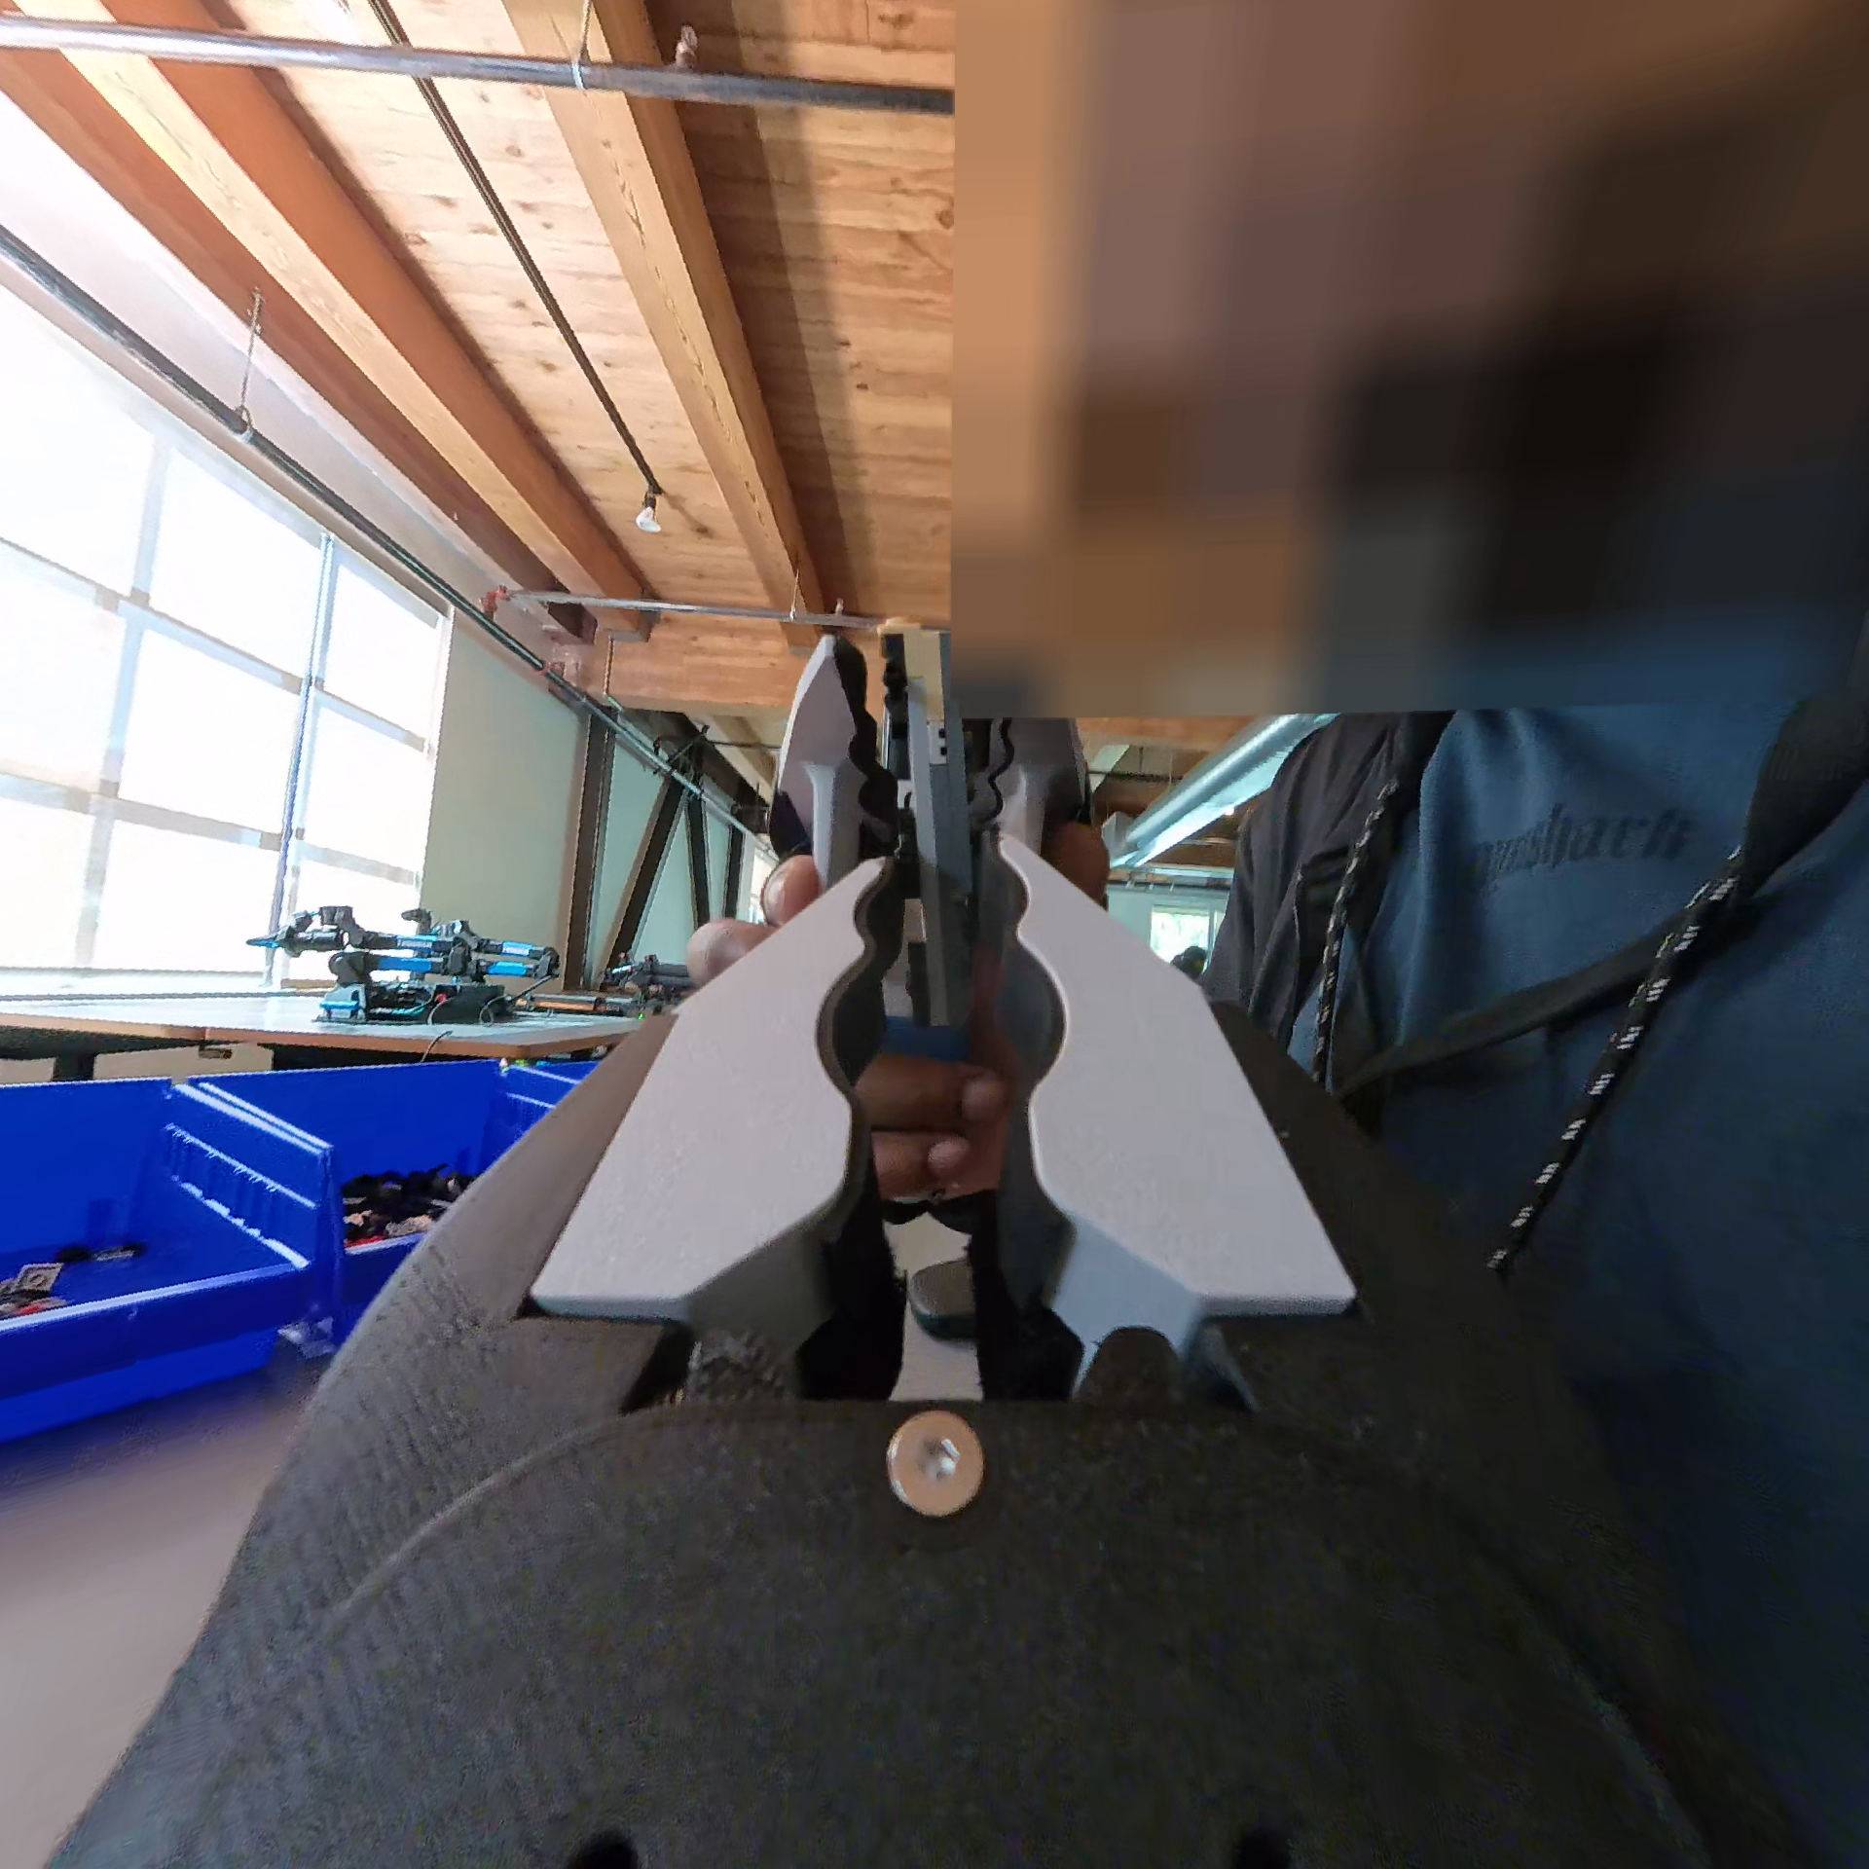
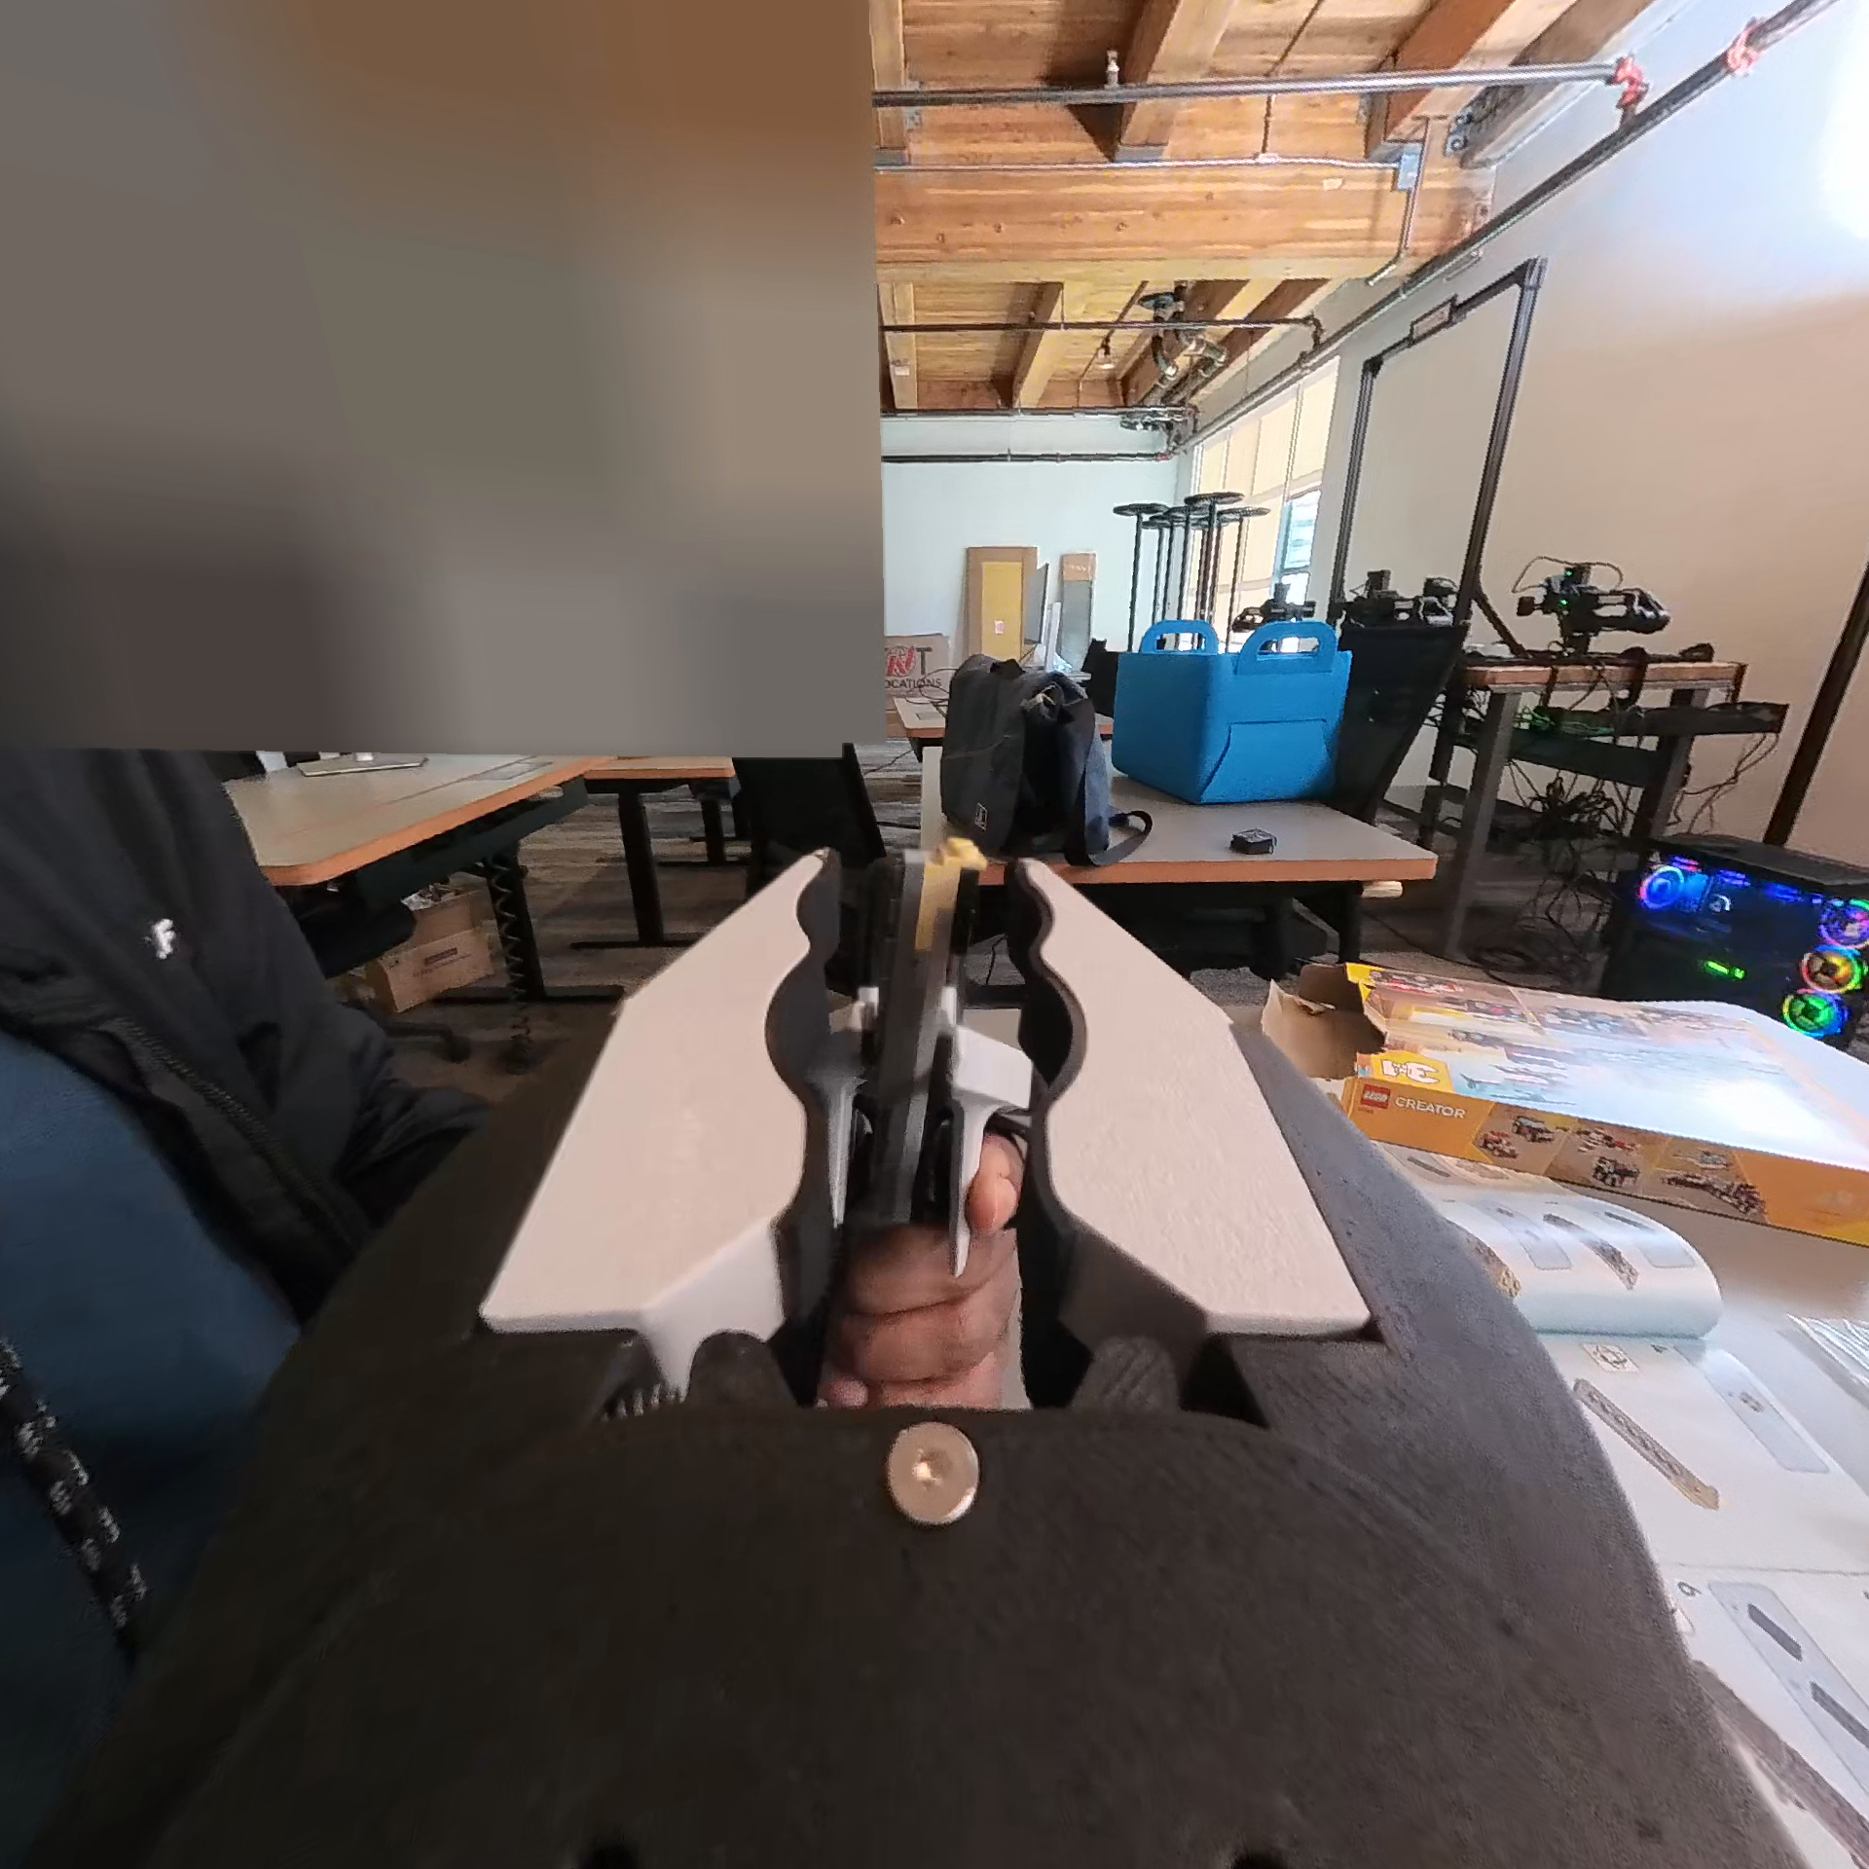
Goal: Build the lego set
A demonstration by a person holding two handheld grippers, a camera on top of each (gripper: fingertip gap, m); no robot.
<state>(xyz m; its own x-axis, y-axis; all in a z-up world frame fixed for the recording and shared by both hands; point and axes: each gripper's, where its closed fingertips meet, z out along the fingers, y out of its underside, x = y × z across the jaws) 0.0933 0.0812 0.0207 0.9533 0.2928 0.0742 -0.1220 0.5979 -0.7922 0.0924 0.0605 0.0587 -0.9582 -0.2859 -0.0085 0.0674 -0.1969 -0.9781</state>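
Far left of the left wrist view, blue parts bins (image 1: 152,1214) sit on the table with loose lego pieces inside, untouched right now. Centre of that view: left gripper (image 1: 936,890) has its white fingers (image 1: 748,1092) drawn in close, pinching the lower end of a thin lego assembly (image 1: 936,809), grey/black plates stacked edge-on with a blue bit at the bottom and a tan piece at the top. The right gripper (image 1: 925,748) comes in from the far side facing this one, its fingertips closed on the upper part of the same assembly; hands visible behind it. Assembly is held up in the air between the two grippers, in front of the person's blue hoodie (image 1: 1578,1011), not on the table. Right wrist view confirms this: fingers narrowed onto the assembly, tan piece poking out at the tip, the other gripper's tips gripping it from beyond. Far right there: lego box (image 2: 1618,1092) and open instruction booklet (image 2: 1618,1284) on the table. Step looks like pressing or seating a piece onto the sub-build, two-handed. Next move likely needs a firm squeeze with both grips steady and aligned so the plates don't pop apart; whether the tan piece is fully seated can't be told.
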